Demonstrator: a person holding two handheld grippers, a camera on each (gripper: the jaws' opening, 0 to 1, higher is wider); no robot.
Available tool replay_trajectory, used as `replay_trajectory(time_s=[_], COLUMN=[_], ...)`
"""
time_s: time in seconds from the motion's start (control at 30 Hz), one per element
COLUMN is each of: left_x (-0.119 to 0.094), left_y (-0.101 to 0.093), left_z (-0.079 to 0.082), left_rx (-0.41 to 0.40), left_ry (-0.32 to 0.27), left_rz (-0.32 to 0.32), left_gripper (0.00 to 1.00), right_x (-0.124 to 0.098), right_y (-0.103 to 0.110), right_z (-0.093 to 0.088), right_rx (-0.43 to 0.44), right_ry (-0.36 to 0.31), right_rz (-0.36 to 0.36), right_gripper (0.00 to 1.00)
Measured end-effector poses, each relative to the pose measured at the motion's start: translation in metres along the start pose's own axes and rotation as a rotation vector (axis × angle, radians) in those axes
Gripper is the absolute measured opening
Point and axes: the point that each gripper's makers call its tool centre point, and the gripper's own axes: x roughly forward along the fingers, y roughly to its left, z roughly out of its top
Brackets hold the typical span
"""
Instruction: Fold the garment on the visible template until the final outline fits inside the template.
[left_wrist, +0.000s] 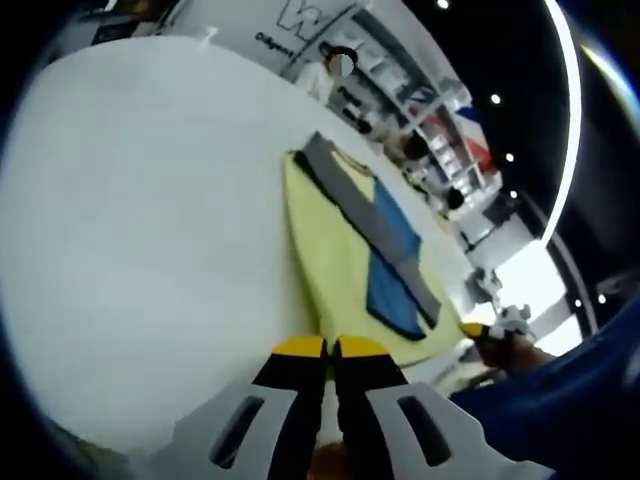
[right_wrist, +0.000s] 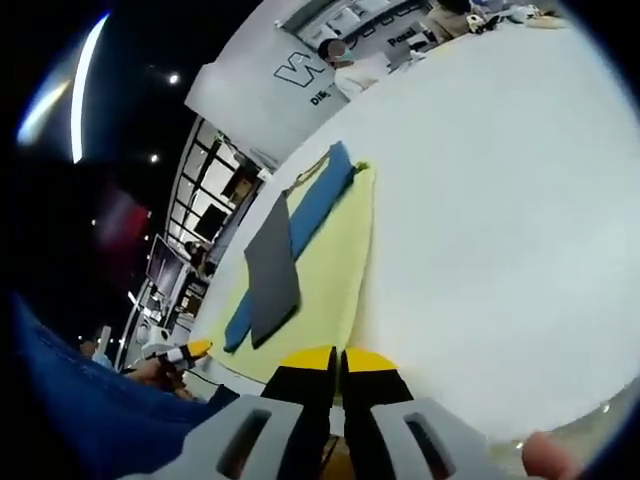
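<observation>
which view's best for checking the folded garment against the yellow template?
Left gripper view: the folded garment, grey over blue, lies along the yellow template with the far end and long edges visible. Right gripper view shows the same garment more obliquely and foreshortened.

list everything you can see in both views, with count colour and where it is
table: 1, white, under everything in both views
template: 1, pale yellow sheet, flat on the table ahead of both grippers
garment: 1, grey and blue, folded into a long strip on the template, inside its outline
shelving: dark racks with goods, in the background beyond the table
wall sign: 1, white with dark lettering, behind the table
bystander: 1, in white, at the table's far edge
ceiling lights: several, white spots and a curved strip
left gripper: 1, yellow-tipped black jaws together, at the template's near edge
right gripper: 1, yellow-tipped black jaws together, at the template's near edge
sleeve: blue, person's own
</observation>
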Motion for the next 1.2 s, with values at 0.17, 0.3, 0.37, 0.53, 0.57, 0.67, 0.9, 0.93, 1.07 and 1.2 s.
replay_trajectory(time_s=[0.17, 0.3, 0.37, 0.53, 0.57, 0.67, 0.9, 0.93, 1.07, 1.2], left_x=[-0.011, -0.023, -0.024, -0.020, -0.018, -0.012, 0.007, 0.007, 0.015, 0.030], left_y=[-0.003, -0.008, -0.008, -0.021, -0.022, -0.027, -0.026, -0.029, -0.026, -0.020], left_z=[-0.014, -0.026, -0.024, -0.002, 0.004, 0.029, 0.074, 0.079, 0.090, 0.104], left_rx=[0.008, -0.006, -0.008, 0.013, 0.025, 0.067, 0.132, 0.136, 0.140, 0.154], left_ry=[0.029, 0.037, 0.033, 0.003, -0.003, -0.023, -0.060, -0.065, -0.074, -0.069], left_rz=[-0.006, -0.019, -0.030, -0.053, -0.057, -0.073, -0.082, -0.084, -0.083, -0.077], left_gripper=[0.02, 0.02, 0.02, 0.03, 0.03, 0.03, 0.03, 0.03, 0.03, 0.03], right_x=[-0.010, -0.021, -0.023, -0.019, -0.017, -0.009, 0.009, 0.011, 0.019, 0.032], right_y=[0.003, 0.007, 0.009, 0.016, 0.017, 0.020, 0.030, 0.031, 0.029, 0.026], right_z=[-0.012, -0.023, -0.022, -0.001, 0.004, 0.026, 0.071, 0.075, 0.083, 0.098], right_rx=[0.009, 0.036, 0.047, 0.055, 0.050, 0.015, -0.038, -0.042, -0.048, -0.056], right_ry=[0.012, 0.026, 0.018, -0.027, -0.033, -0.053, -0.090, -0.091, -0.090, -0.081], right_rz=[0.000, 0.004, 0.009, 0.037, 0.041, 0.057, 0.070, 0.070, 0.067, 0.058], right_gripper=[0.00, 0.00, 0.00, 0.00, 0.00, 0.00, 0.00, 0.00, 0.00, 0.00])
